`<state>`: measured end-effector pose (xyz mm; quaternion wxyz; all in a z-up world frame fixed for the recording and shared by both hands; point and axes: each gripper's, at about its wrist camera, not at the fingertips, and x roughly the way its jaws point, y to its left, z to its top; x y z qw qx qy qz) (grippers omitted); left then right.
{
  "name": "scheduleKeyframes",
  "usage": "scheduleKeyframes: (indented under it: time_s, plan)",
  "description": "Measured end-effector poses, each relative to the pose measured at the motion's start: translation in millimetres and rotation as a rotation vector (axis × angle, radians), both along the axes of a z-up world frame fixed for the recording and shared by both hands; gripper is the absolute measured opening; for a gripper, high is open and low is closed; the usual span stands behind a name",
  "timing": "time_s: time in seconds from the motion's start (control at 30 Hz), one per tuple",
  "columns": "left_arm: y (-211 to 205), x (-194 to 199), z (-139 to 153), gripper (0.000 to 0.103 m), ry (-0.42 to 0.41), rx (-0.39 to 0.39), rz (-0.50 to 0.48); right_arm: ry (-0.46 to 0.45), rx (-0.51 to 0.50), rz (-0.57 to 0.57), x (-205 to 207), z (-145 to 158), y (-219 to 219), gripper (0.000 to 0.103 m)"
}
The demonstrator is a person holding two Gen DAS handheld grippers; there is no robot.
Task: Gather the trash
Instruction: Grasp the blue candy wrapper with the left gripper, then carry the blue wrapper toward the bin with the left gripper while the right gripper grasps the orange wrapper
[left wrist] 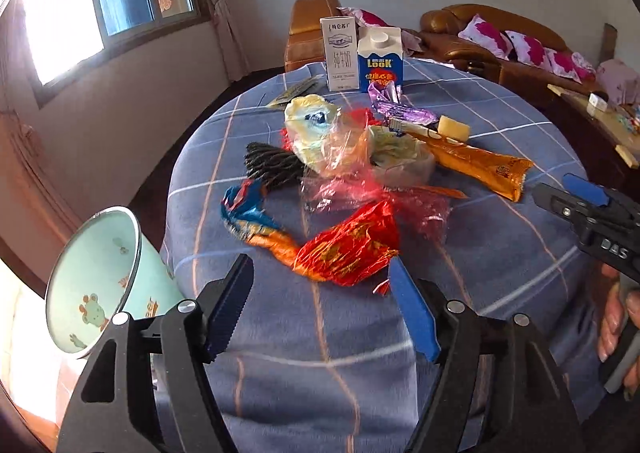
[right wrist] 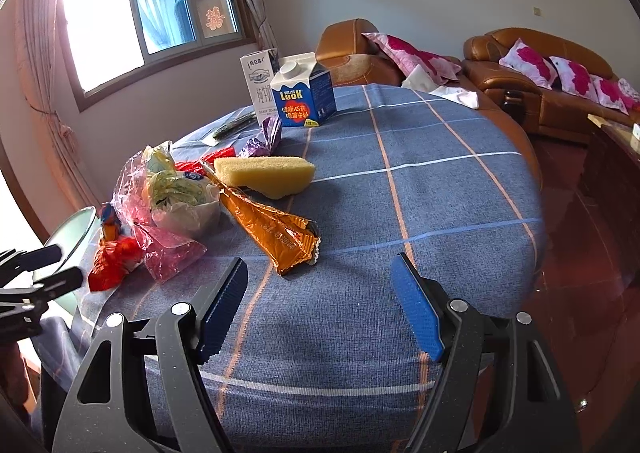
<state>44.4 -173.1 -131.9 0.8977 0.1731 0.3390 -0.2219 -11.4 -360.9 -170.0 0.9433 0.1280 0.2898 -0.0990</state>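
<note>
Left wrist view: left gripper [left wrist: 320,309] jaws spread, nothing between them, held over the near part of the round table [left wrist: 520,261]. Red foil wrapper [left wrist: 348,249] lies just ahead of the fingertips, its near corner beside the right-hand pad. Behind it sits the rest of the trash: blue-and-orange wrapper [left wrist: 256,221], clear plastic bag [left wrist: 344,173], long orange wrapper [left wrist: 480,163], purple wrapper [left wrist: 400,109]. A pale green bin [left wrist: 96,277] with a frog print stands off the table's left edge, mouth tilted toward the camera.

Risks here: foil is thin and lies flat on cloth, so the pads may pinch the tablecloth with it. Wrappers overlap; lifting one may drag a neighbour off the edge. Light film may slip out before reaching the bin.

Right wrist view: right gripper [right wrist: 320,309] also spread and empty, over bare cloth. The long orange wrapper [right wrist: 276,237] is nearest, just beyond the left-hand pad. A yellow sponge [right wrist: 264,173] touches its far end, and two cartons [right wrist: 296,93] stand at the back.

Risks: the sponge may not be trash; a careless grab could take it along. Both grippers converge on one pile, so collision is possible.
</note>
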Motion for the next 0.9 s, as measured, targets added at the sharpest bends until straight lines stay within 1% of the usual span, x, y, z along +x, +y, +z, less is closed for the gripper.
scheduleKeyframes:
  time_s: [0.07, 0.13, 0.2, 0.23, 0.27, 0.33, 0.37, 0.47, 0.57, 0.67, 0.7, 0.77, 0.8, 0.83, 0.87, 0.9]
  plan:
    - [-12.3, 10.8, -3.8, 0.070, -0.029, 0.021, 0.037, -0.004, -0.001, -0.003, -1.4, 2.0, -1.1, 0.074]
    - [-18.3, 20.1, -3.6, 0.070, -0.022, 0.007, 0.056, -0.011, -0.002, -0.012, -3.3, 3.7, -3.3, 0.074]
    - [-15.8, 19.6, 1.7, 0.069, -0.009, -0.008, 0.056, -0.012, 0.000, -0.020, -4.1, 2.9, -5.5, 0.074]
    - [-10.6, 16.5, 6.7, 0.070, -0.014, -0.026, 0.046, -0.011, 0.005, -0.022, -4.1, 2.3, -7.0, 0.074]
    - [-4.4, 14.3, 11.2, 0.074, -0.024, -0.030, 0.044, -0.011, 0.008, -0.024, -4.3, 1.3, -8.1, 0.074]
    - [12.7, 12.1, 19.3, 0.083, -0.061, -0.031, 0.068, -0.008, 0.012, -0.025, -3.7, -0.8, -9.2, 0.074]
    - [23.0, 14.0, 22.4, 0.084, -0.070, -0.035, 0.086, -0.006, 0.016, -0.023, -2.9, -1.8, -9.2, 0.074]
    - [47.9, 36.0, 27.9, 0.083, -0.084, -0.020, 0.155, -0.001, 0.019, -0.014, -0.6, -4.4, -5.7, 0.074]
    - [57.2, 63.2, 26.0, 0.082, -0.062, -0.021, 0.177, 0.004, 0.007, 0.005, 1.3, -4.6, 1.4, 0.074]
    - [50.2, 81.5, 20.8, 0.082, -0.025, -0.026, 0.133, 0.004, -0.007, 0.010, 1.2, -3.2, 4.9, 0.074]
    - [47.7, 85.9, 18.4, 0.076, -0.016, -0.028, 0.130, 0.005, -0.010, 0.008, 1.6, -2.9, 5.0, 0.074]
    - [40.4, 95.9, 10.7, 0.068, 0.006, -0.012, 0.112, 0.010, -0.008, 0.005, 2.0, -3.3, 4.2, 0.074]
    - [38.4, 99.9, 6.8, 0.058, 0.028, -0.011, 0.106, 0.012, -0.008, 0.004, 2.7, -3.7, 3.9, 0.074]
    - [37.3, 103.2, 1.6, 0.052, 0.065, -0.009, 0.098, 0.015, -0.008, 0.004, 2.9, -4.1, 3.9, 0.074]
    - [36.9, 103.8, -2.3, 0.043, 0.100, -0.012, 0.085, 0.017, -0.008, 0.005, 3.1, -4.1, 4.1, 0.074]
    - [39.2, 102.1, -4.8, 0.041, 0.129, -0.026, 0.078, 0.018, -0.009, 0.008, 3.3, -4.0, 4.5, 0.074]
